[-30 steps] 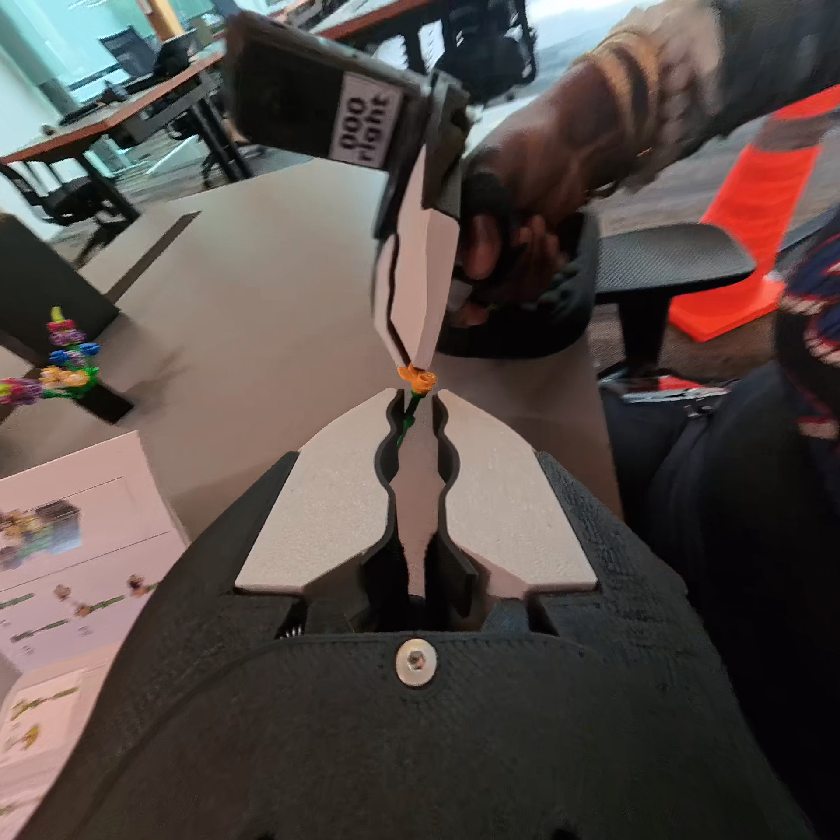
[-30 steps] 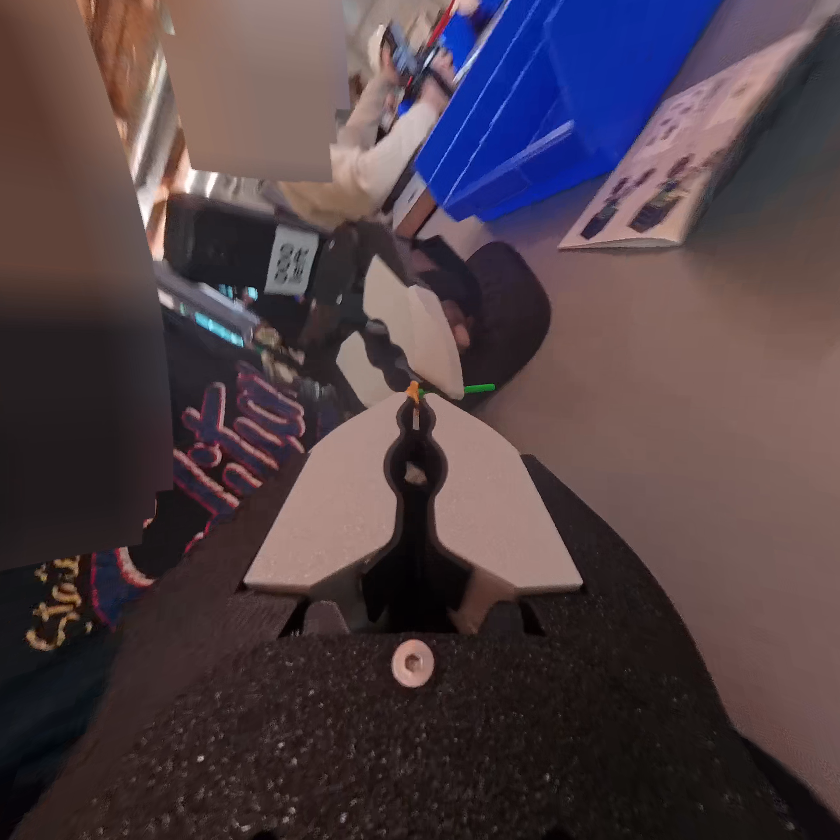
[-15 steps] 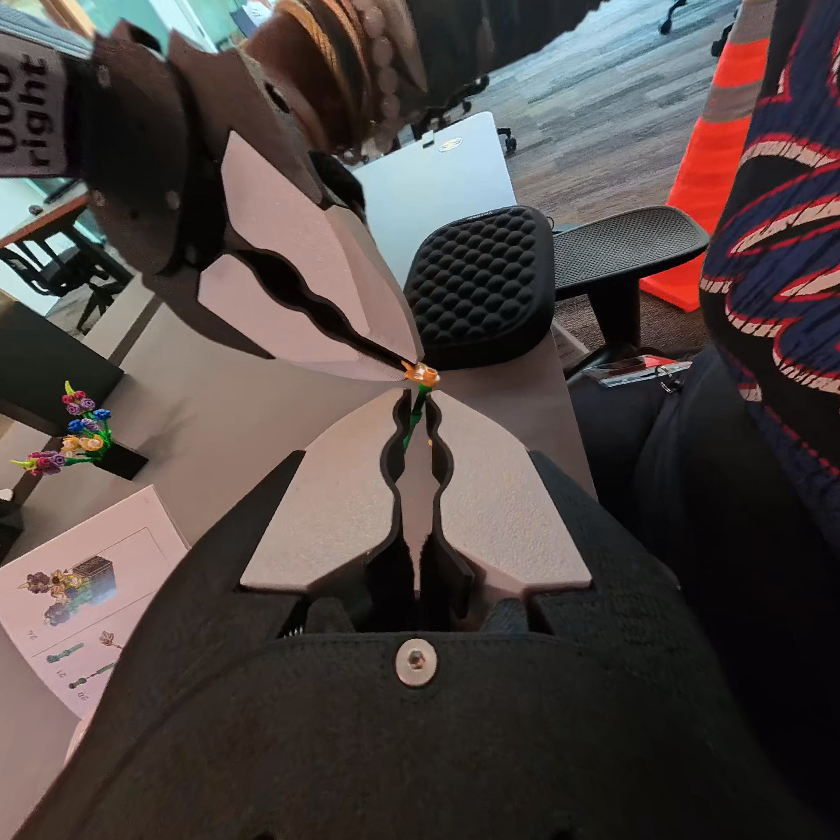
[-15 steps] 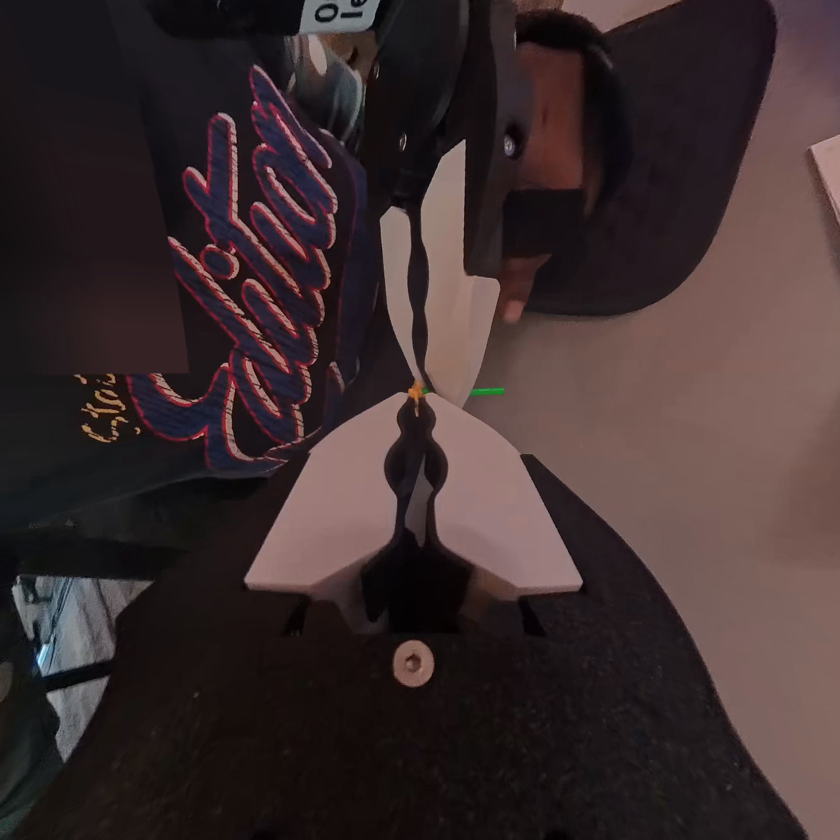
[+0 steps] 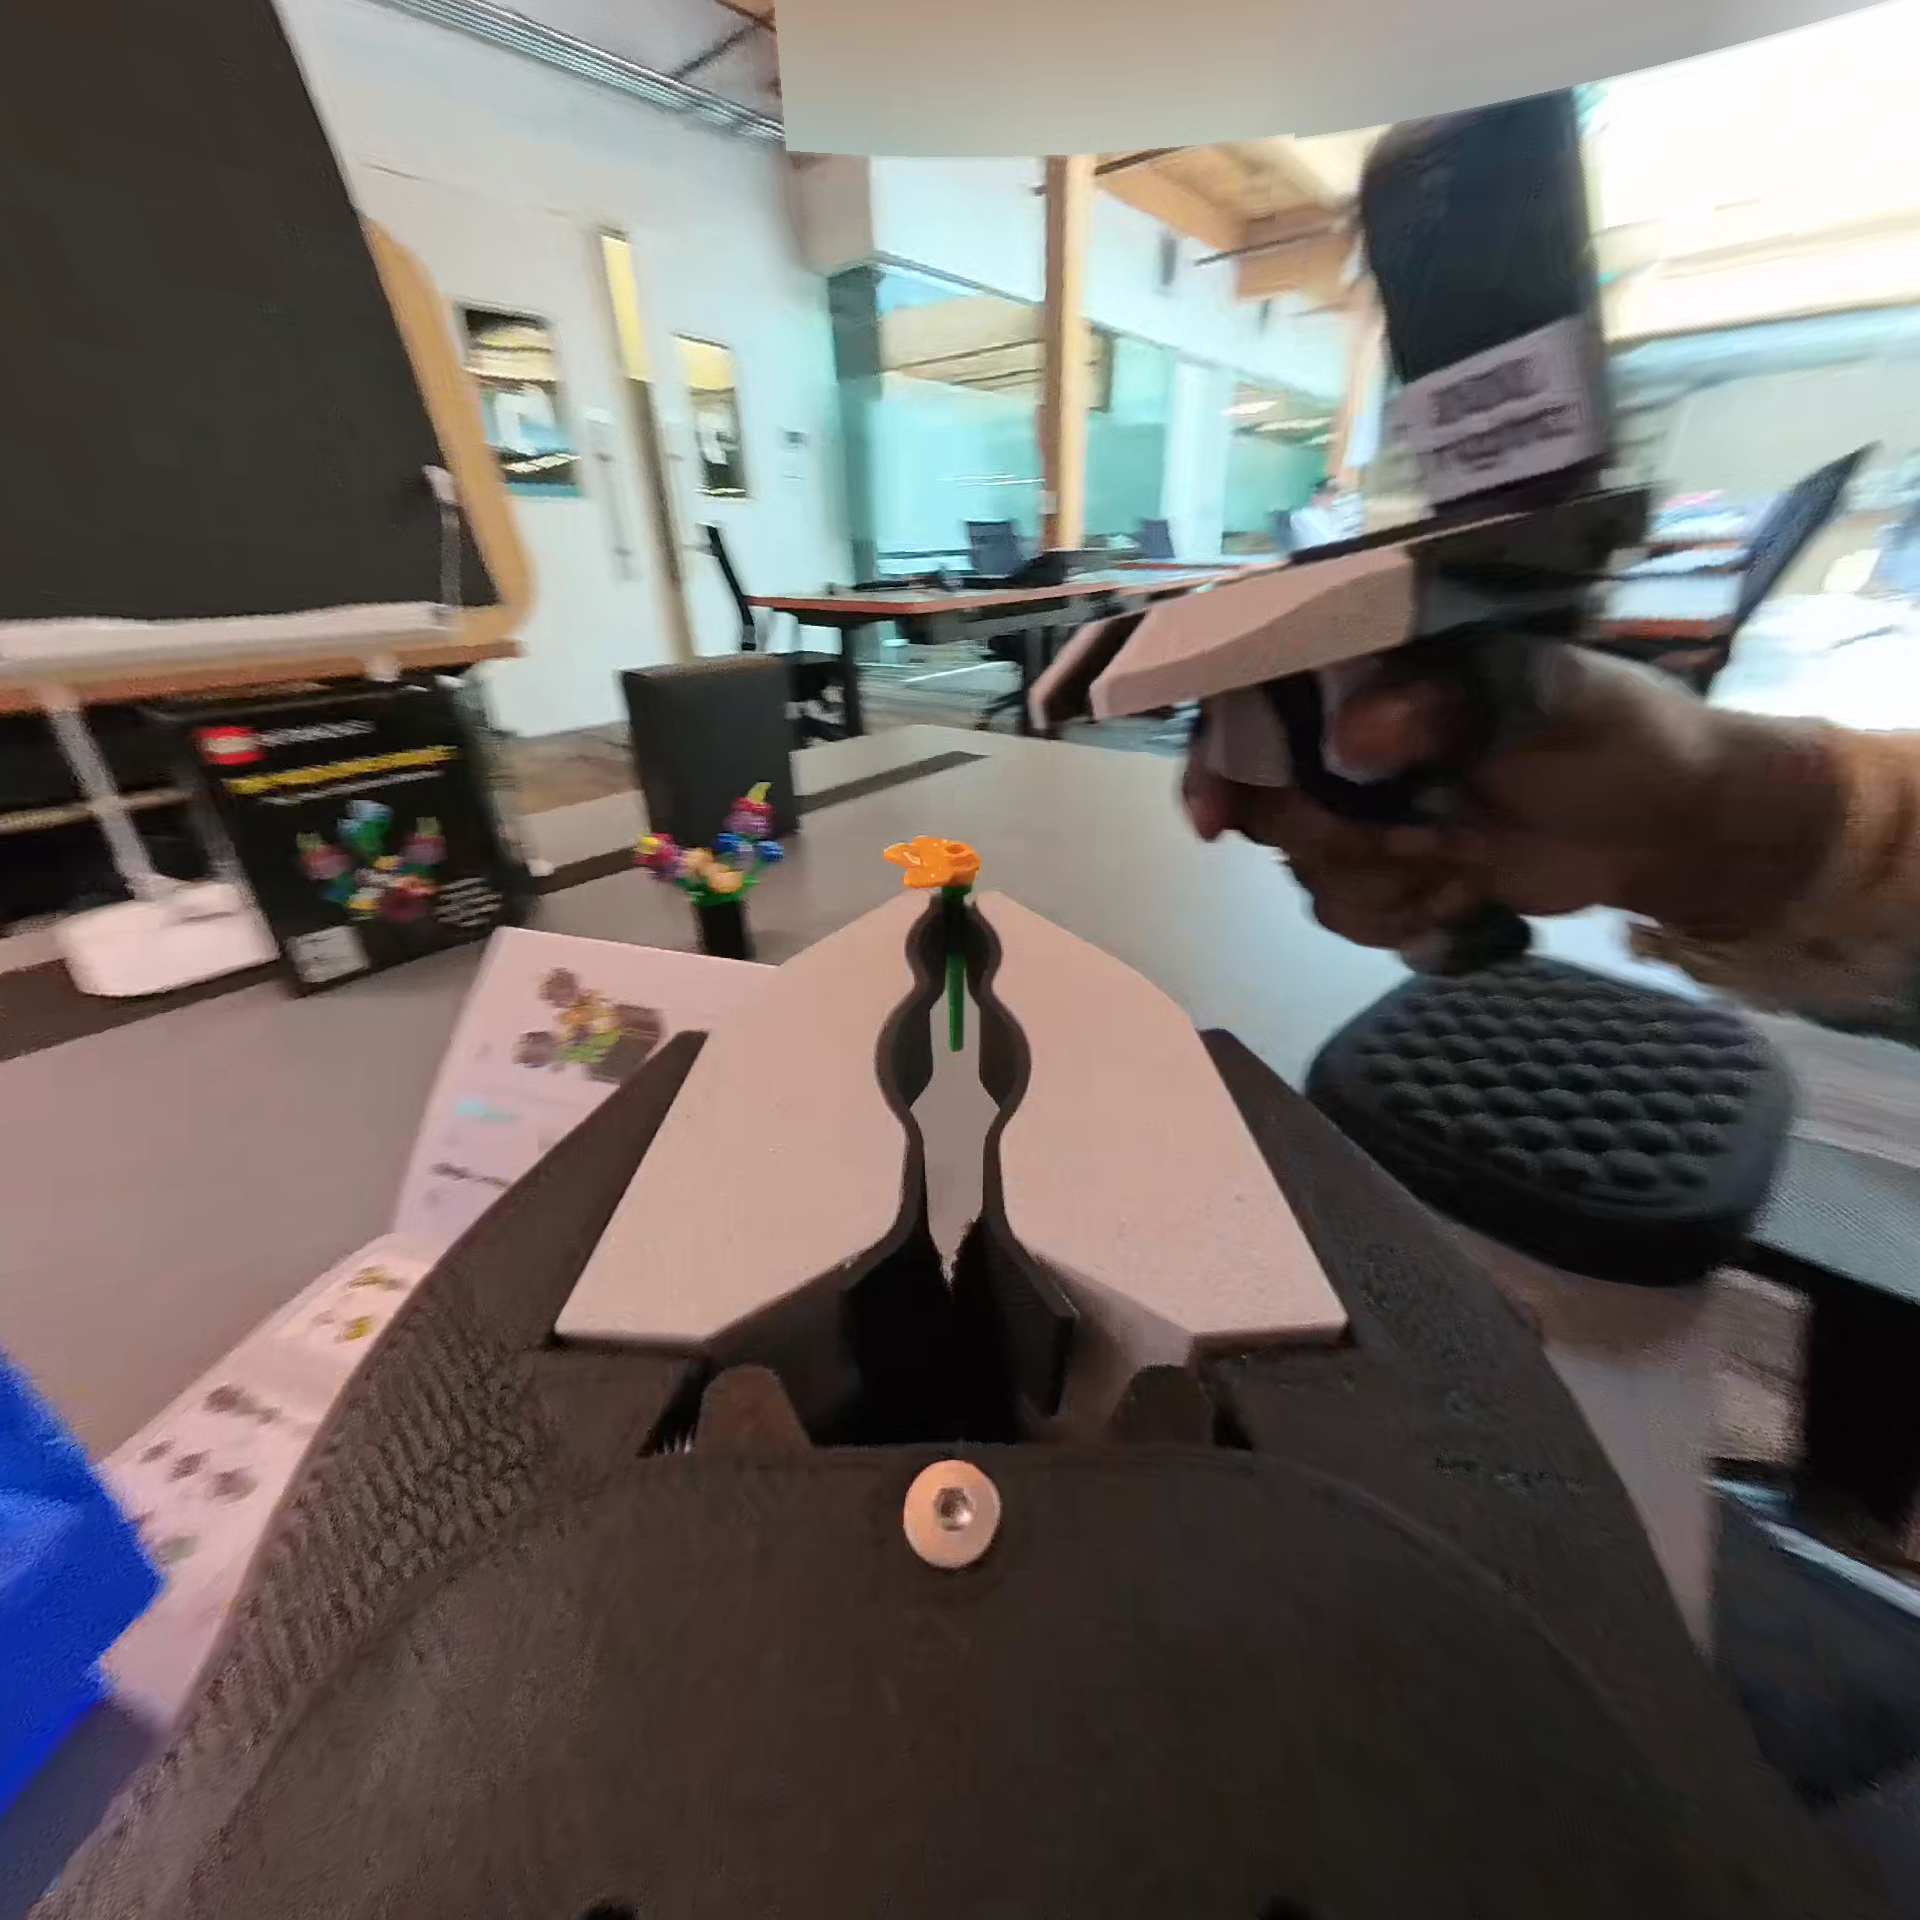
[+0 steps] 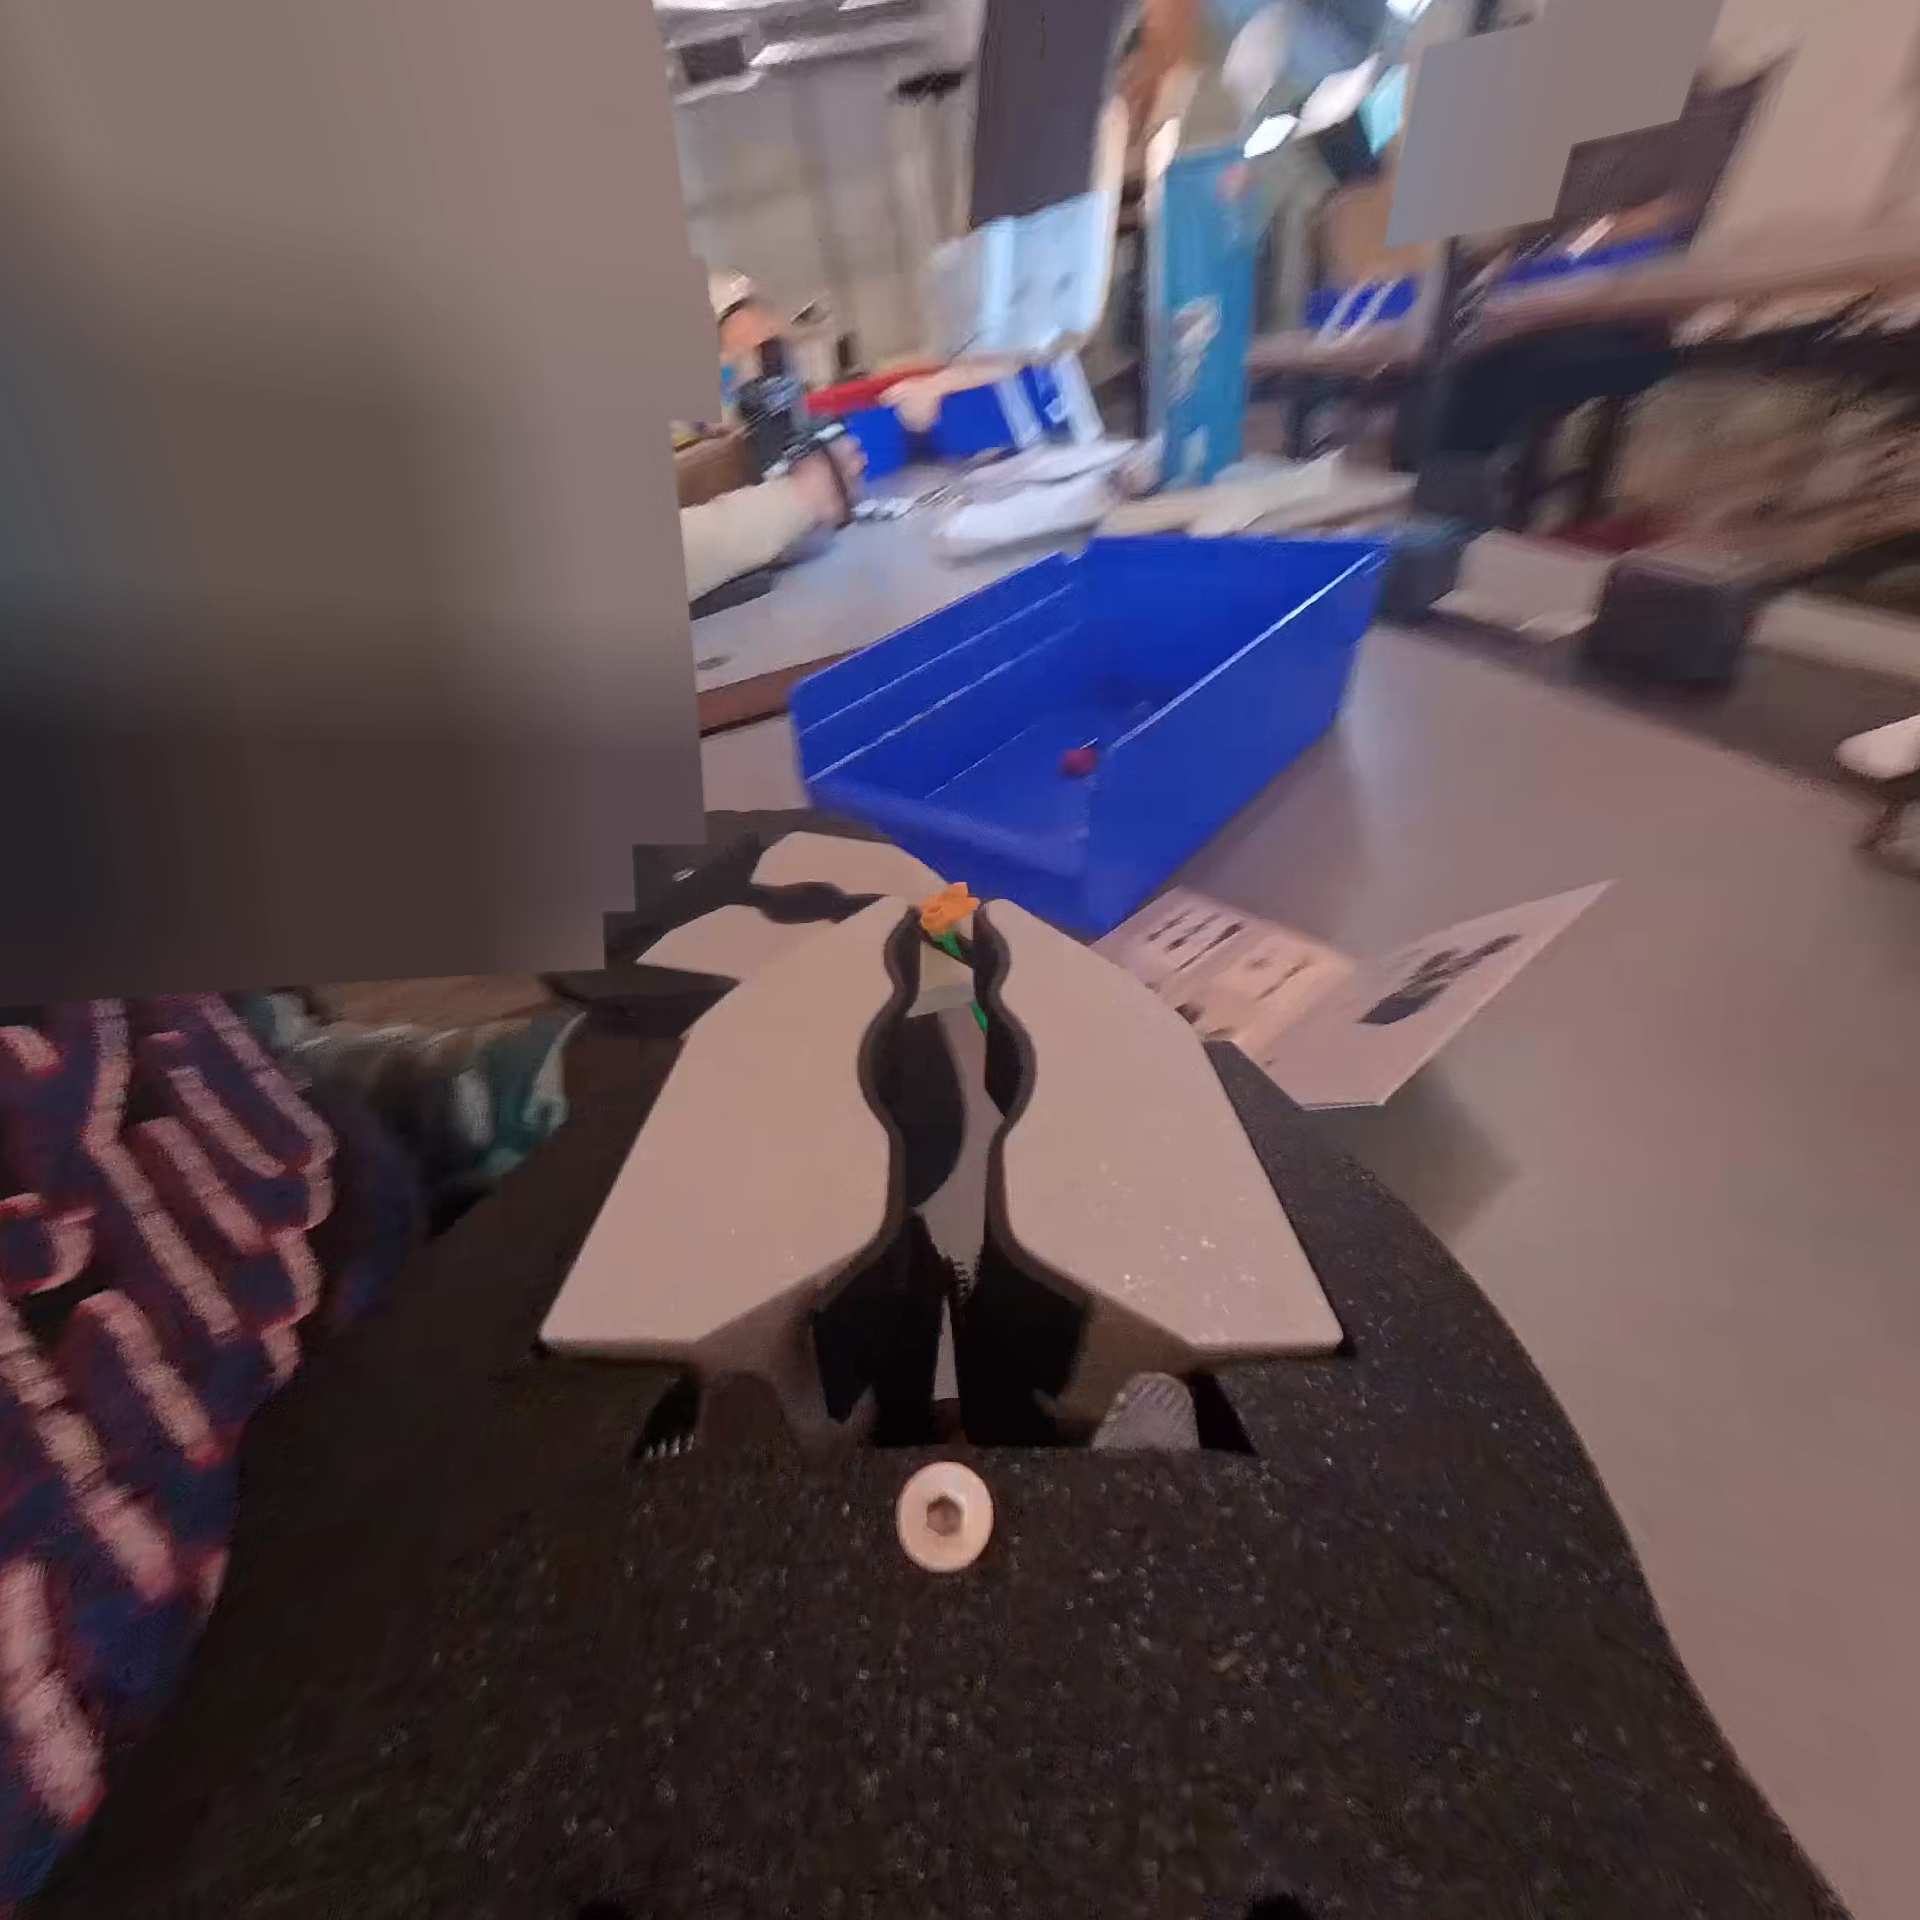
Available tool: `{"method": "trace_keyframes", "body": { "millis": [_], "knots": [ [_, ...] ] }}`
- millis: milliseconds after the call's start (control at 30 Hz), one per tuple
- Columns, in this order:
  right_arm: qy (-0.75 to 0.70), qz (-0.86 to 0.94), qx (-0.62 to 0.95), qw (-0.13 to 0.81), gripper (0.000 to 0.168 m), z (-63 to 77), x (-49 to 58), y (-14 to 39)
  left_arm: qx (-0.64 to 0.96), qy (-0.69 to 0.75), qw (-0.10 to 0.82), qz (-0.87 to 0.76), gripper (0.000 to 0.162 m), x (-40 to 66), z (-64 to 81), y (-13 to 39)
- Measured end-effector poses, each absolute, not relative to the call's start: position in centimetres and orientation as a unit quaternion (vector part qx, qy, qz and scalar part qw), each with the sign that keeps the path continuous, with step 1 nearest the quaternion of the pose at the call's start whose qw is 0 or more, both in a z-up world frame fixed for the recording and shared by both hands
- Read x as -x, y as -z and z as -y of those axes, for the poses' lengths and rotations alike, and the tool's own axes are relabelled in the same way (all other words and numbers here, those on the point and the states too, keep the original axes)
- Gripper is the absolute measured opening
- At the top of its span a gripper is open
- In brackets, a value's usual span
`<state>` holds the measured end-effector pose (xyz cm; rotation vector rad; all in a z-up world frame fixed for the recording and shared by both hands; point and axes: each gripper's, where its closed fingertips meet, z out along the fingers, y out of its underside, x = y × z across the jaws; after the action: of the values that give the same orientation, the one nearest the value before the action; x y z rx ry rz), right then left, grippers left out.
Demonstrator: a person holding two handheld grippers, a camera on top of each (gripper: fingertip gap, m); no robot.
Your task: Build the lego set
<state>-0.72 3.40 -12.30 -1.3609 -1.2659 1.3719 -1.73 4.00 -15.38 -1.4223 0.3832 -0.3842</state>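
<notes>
My left gripper (image 5: 948, 906) is shut on a thin green stem topped by an orange flower (image 5: 932, 862), held upright above the grey table (image 5: 187, 1164). My right gripper (image 6: 945, 920) is empty, its jaws a narrow gap apart. In the left wrist view it (image 5: 1049, 691) hovers up and to the right of the flower, apart from it. In the right wrist view the orange flower (image 6: 948, 909) shows just past my fingertips, with the left gripper's pale fingers (image 6: 800, 883) behind it. A small bouquet of built flowers (image 5: 717, 862) stands in a black vase on the table.
An open instruction booklet (image 5: 561, 1049) lies on the table and also shows in the right wrist view (image 6: 1382, 977). A black set box (image 5: 353, 831) stands at the back left. A blue bin (image 6: 1091, 675) holds a small dark red piece (image 6: 1078, 764). A black padded chair part (image 5: 1548, 1112) is at right.
My right gripper let go of the orange flower head and drew up and away to the right. The flower stays on the stem in my left gripper, which swung to face the table.
</notes>
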Motion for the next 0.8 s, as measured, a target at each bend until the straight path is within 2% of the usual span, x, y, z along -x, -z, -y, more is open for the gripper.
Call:
{"method": "trace_keyframes", "body": {
  "millis": [67,133,333,800],
  "knots": [
    [-0.493,0.48,0.553,0.47,0.008,-3.2,1.1,13.0,0.646,0.107,0.732,-0.187,0.003,2.0,-4.2,15.5],
    [-0.46,0.475,0.569,0.488,0.009,-2.9,1.7,13.8,0.649,0.055,0.73,-0.209,0.003,1.8,-4.2,15.8],
    [-0.449,0.485,0.595,0.458,0.012,-2.5,2.3,15.3,0.647,-0.034,0.72,-0.248,0.003,1.8,-4.2,16.3],
    [-0.438,0.495,0.588,0.467,0.007,-2.9,2.2,15.8,0.648,-0.066,0.71,-0.269,0.004,1.6,-4.4,16.7]
  ]
}}
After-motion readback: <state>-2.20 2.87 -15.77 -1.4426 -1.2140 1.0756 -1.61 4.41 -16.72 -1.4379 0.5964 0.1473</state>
